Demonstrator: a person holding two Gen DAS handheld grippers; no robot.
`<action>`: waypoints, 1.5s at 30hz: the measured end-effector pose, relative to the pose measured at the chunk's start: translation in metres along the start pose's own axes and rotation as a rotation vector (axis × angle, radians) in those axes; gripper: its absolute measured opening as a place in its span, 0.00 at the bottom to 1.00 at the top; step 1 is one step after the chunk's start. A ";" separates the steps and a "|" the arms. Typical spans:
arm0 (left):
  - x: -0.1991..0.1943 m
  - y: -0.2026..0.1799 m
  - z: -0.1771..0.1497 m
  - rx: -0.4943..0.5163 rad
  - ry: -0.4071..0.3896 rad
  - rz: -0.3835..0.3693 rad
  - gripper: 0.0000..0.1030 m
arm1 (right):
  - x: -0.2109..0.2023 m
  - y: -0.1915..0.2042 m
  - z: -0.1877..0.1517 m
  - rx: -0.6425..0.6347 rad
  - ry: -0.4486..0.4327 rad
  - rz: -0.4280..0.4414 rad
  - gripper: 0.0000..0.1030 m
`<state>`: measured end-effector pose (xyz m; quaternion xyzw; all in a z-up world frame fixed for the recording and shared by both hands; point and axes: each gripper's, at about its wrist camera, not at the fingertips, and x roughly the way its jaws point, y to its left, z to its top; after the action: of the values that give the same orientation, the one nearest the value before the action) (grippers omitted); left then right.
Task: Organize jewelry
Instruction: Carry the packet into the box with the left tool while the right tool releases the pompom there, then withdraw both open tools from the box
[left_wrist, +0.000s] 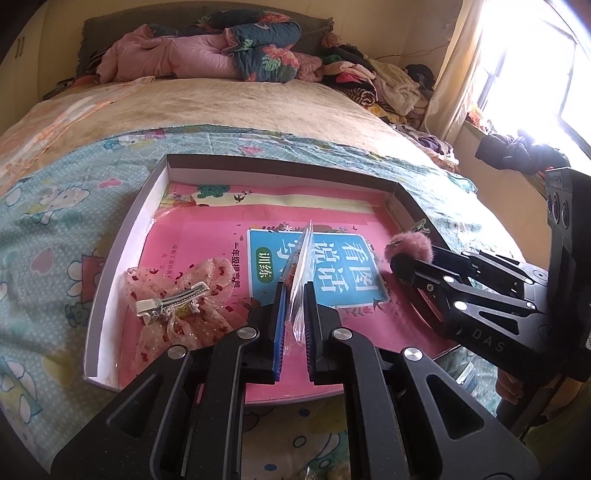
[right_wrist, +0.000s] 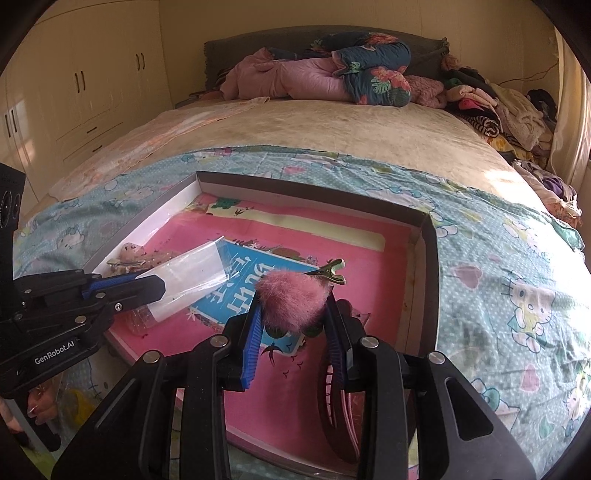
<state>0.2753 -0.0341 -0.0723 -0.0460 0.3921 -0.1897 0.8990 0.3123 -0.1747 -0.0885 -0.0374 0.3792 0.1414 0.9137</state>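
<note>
Left hand-held gripper (left_wrist: 293, 295) clamps a clear plastic bag (right_wrist: 192, 275); right hand-held gripper (right_wrist: 293, 314) pinches a fuzzy pink hair clip (right_wrist: 293, 299) beside it – the bag's mouth looks flat, so the clip could snag and drop into the box (right_wrist: 428, 266) beneath

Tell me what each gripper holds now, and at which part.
The left gripper pinches a clear plastic bag by one end. The right gripper grips a pink fluffy hair clip across its pompom; the metal clip end sticks out free.
</note>
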 end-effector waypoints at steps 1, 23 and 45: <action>-0.001 0.001 0.000 -0.001 0.000 0.001 0.03 | 0.001 0.001 -0.001 0.001 0.003 0.002 0.31; -0.037 -0.001 -0.007 -0.010 -0.065 0.025 0.22 | -0.059 0.002 -0.016 0.031 -0.130 -0.021 0.60; -0.104 -0.021 -0.022 -0.019 -0.191 0.014 0.76 | -0.139 0.007 -0.035 0.037 -0.270 -0.053 0.82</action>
<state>0.1885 -0.0127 -0.0116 -0.0697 0.3067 -0.1745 0.9331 0.1932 -0.2061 -0.0151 -0.0114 0.2543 0.1138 0.9603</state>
